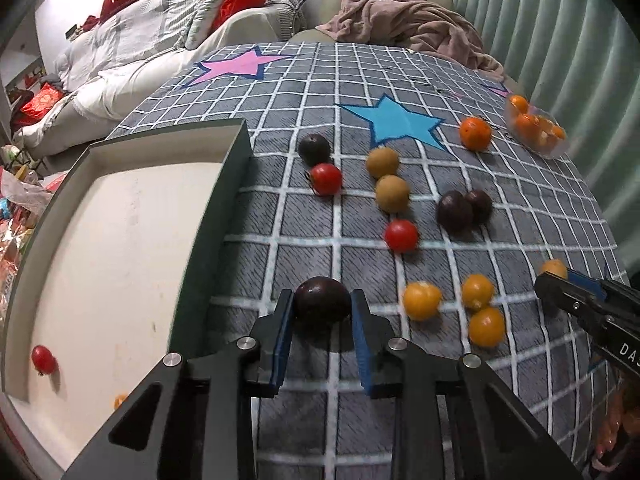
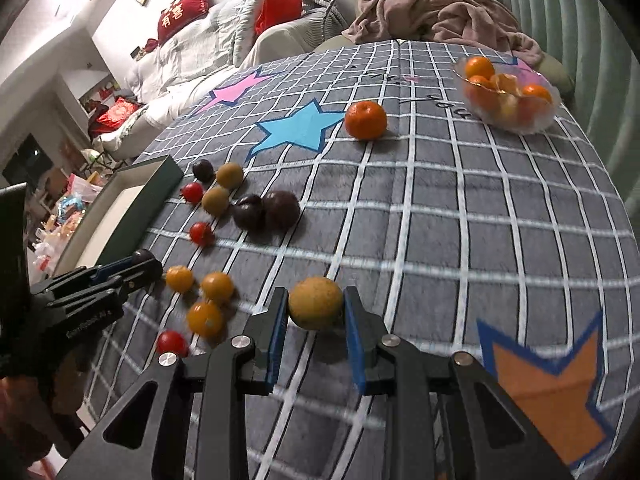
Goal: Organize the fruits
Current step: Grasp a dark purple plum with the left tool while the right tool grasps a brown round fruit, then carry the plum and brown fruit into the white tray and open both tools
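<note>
Blue pads of the left claw (image 1: 322, 305) clench a dark plum (image 1: 322, 299) just right of the tray (image 1: 236, 168), low over the checked cloth (image 1: 304, 216); only this view shows the tray's white floor, with a red tomato (image 1: 43, 359) lying on it. Only the right wrist view shows the right claw (image 2: 316, 305) gripping a tan fruit (image 2: 316, 302), an orange star (image 2: 552, 392) on the cloth, and the bowl (image 2: 510, 120) of oranges clearly. Both claws reach forward and level, side by side.
</note>
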The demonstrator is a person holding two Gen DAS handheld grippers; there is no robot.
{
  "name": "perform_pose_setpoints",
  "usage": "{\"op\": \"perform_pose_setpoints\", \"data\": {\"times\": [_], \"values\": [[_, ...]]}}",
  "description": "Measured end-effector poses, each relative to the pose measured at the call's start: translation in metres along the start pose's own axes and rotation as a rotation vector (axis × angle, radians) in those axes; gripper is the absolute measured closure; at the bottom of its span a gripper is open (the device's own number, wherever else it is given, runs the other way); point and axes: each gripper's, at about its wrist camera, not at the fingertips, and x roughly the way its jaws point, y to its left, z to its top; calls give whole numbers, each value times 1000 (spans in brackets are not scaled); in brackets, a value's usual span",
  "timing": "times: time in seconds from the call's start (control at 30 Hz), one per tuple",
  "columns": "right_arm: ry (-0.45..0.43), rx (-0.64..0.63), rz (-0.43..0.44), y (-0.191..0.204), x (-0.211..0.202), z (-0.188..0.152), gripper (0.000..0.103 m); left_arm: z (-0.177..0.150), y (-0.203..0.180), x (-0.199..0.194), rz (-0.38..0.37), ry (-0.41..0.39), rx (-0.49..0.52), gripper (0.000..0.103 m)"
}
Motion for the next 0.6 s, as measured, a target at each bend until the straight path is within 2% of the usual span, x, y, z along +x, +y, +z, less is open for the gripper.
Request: {"op": "perform_pose_setpoints", "data": {"times": [0.27,0.6], "values": [[21,4,-8,10,-11,-25,73,-21,0,-14,-20,3,8,74],[13,-7,-11,26,-27,-28,73,-26,7,-47,-57,-35,-4,74]]}}
